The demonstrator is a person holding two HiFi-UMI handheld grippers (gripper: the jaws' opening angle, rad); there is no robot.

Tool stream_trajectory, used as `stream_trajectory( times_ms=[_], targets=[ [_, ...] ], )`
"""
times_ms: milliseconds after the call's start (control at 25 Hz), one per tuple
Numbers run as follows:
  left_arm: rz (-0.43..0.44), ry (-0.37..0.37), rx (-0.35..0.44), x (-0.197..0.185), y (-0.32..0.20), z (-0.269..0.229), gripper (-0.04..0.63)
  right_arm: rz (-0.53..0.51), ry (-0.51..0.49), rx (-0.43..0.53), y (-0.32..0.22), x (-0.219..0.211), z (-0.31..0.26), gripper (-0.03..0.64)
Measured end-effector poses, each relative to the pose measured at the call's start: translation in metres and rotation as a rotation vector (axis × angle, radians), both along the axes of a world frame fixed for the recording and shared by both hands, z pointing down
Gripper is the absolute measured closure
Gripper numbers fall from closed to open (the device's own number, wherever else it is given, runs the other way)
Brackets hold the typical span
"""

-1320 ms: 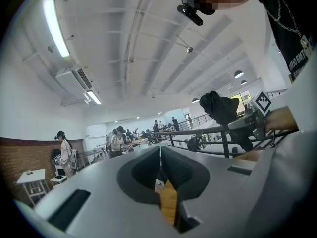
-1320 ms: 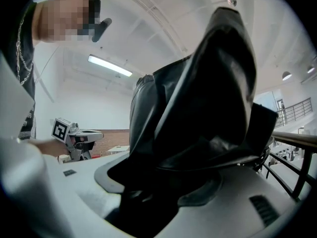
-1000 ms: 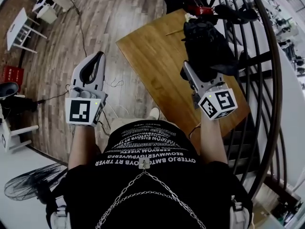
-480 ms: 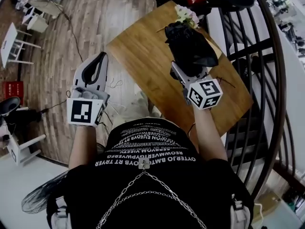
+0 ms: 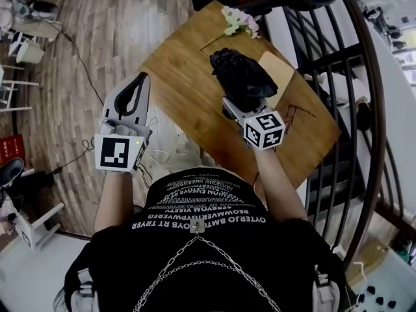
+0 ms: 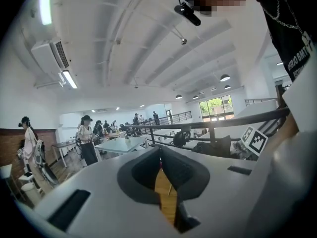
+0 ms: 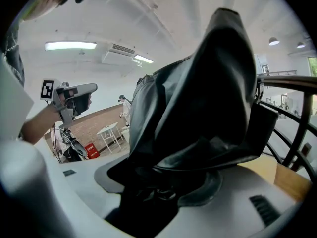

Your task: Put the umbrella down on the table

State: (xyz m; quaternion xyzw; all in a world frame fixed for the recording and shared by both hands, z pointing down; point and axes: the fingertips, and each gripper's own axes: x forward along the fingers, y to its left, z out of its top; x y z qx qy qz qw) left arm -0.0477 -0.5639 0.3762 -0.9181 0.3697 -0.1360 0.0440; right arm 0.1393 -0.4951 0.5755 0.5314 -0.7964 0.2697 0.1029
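The umbrella (image 5: 239, 75) is black, folded into a loose bundle of fabric. My right gripper (image 5: 237, 106) is shut on its near end and holds it over the middle of the wooden table (image 5: 185, 77). In the right gripper view the umbrella (image 7: 198, 98) fills most of the picture, rising out of the jaws of the right gripper (image 7: 161, 195). Whether the fabric touches the tabletop I cannot tell. My left gripper (image 5: 136, 78) hovers off the table's left edge above the floor, its tips together and nothing in them; the left gripper (image 6: 160, 155) points level toward the room.
A sprig of pale flowers (image 5: 238, 20) lies at the table's far end. A tan flat sheet (image 5: 278, 70) and a thin pair of glasses (image 5: 298, 114) lie to the umbrella's right. A black railing (image 5: 354, 57) runs along the table's right side. Wooden floor lies to the left.
The right gripper has sunk with the umbrella toward the tabletop and moved left in the picture. The left gripper has shifted a little beside the table's edge, still shut.
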Motion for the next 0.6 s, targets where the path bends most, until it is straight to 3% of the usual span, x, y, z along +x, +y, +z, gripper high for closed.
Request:
stream_trajectory(
  times_ms=[600],
  targets=[
    [-0.004,-0.017,-0.089,-0.032,-0.076,0.041,0.561,0.021,0.044,-0.266,-0.038,-0.016,0.134,0.345]
  ],
)
